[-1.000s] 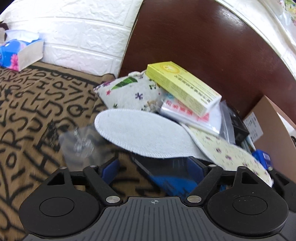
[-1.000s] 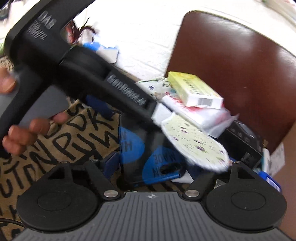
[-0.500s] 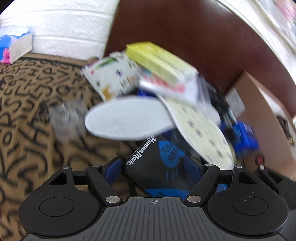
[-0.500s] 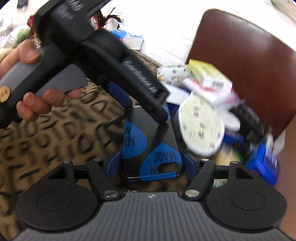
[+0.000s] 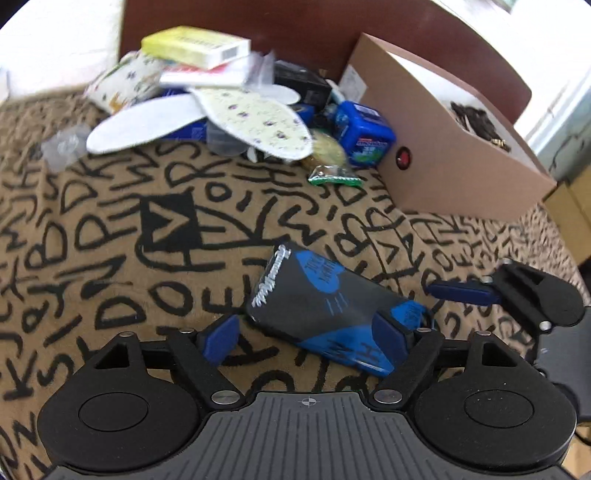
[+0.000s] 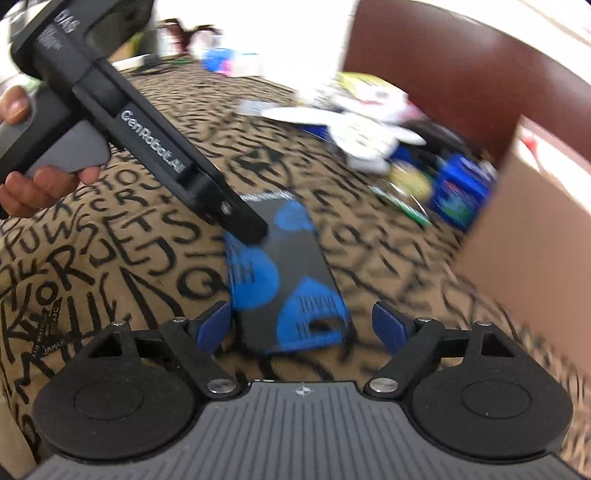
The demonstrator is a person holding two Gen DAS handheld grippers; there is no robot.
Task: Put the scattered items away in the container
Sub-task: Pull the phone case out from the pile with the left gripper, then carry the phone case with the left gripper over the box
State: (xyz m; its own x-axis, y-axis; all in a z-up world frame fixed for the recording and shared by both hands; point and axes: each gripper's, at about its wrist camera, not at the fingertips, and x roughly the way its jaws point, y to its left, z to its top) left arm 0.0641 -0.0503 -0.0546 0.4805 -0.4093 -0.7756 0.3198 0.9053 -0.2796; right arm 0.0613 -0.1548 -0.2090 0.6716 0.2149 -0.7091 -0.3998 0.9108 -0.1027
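A black and blue phone case (image 5: 325, 306) lies flat on the lettered brown cloth, away from the pile. My left gripper (image 5: 306, 332) is open, its right finger resting over the case's near corner. My right gripper (image 6: 303, 321) is open too, with the case (image 6: 284, 273) between its fingers and touching neither. The brown cardboard box (image 5: 454, 140) stands at the right; in the right wrist view its wall (image 6: 532, 229) is close by. The pile holds a yellow box (image 5: 195, 46), two insoles (image 5: 255, 123) and a blue packet (image 5: 364, 133).
The left gripper's body (image 6: 140, 129) and the hand holding it cross the right wrist view's upper left. A dark red chair back (image 5: 295, 26) stands behind the pile. A green wrapped snack (image 5: 332, 177) lies at the pile's front edge.
Both grippers pulled back from the pile, dragging the phone case out from under the insoles onto open cloth. The jaws of both have opened off the case.
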